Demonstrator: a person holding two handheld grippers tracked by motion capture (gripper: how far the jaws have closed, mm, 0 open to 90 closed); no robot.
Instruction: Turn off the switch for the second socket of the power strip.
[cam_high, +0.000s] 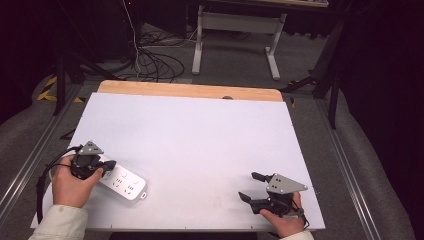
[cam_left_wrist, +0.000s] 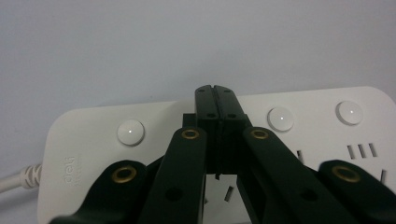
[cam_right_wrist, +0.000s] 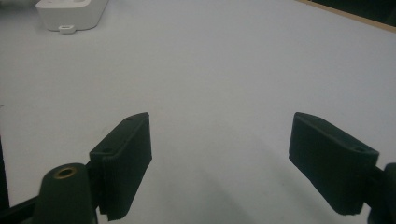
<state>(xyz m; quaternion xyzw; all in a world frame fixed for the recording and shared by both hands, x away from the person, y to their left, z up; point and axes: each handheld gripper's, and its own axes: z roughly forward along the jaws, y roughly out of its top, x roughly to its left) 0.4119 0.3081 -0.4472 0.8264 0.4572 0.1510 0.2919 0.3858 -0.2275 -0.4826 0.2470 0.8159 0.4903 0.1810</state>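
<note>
Left gripper (cam_high: 107, 165) first, lower left of the high view: its jaws are pressed flat together, nothing between them, tips down over the strip (cam_high: 122, 183). In the left gripper view the closed gripper (cam_left_wrist: 215, 100) sits over the middle of the strip (cam_left_wrist: 93, 154), between round white buttons, one button (cam_left_wrist: 130, 132) to its left and two to its right. Whether the tips touch the strip's face, I cannot tell. A white cord (cam_left_wrist: 16, 179) leaves the strip at the left edge of that frame. The left hand (cam_high: 72, 185) wraps the gripper body, pale sleeve at the bottom edge.

The strip lies flat on the white table (cam_high: 200, 140), angled, running from the gripper toward the lower middle.

Moving right: open white tabletop, a wooden edge (cam_high: 190, 90) along the far side.

Lower right now: right gripper (cam_high: 252, 186), jaws spread wide, holding nothing, pointing left across the table, held by the right hand (cam_high: 282, 220). In the right gripper view, the gripper (cam_right_wrist: 219, 158) shows bare table between its pads, and the strip's end (cam_right_wrist: 70, 14) sits in the upper left corner, well apart.
</note>
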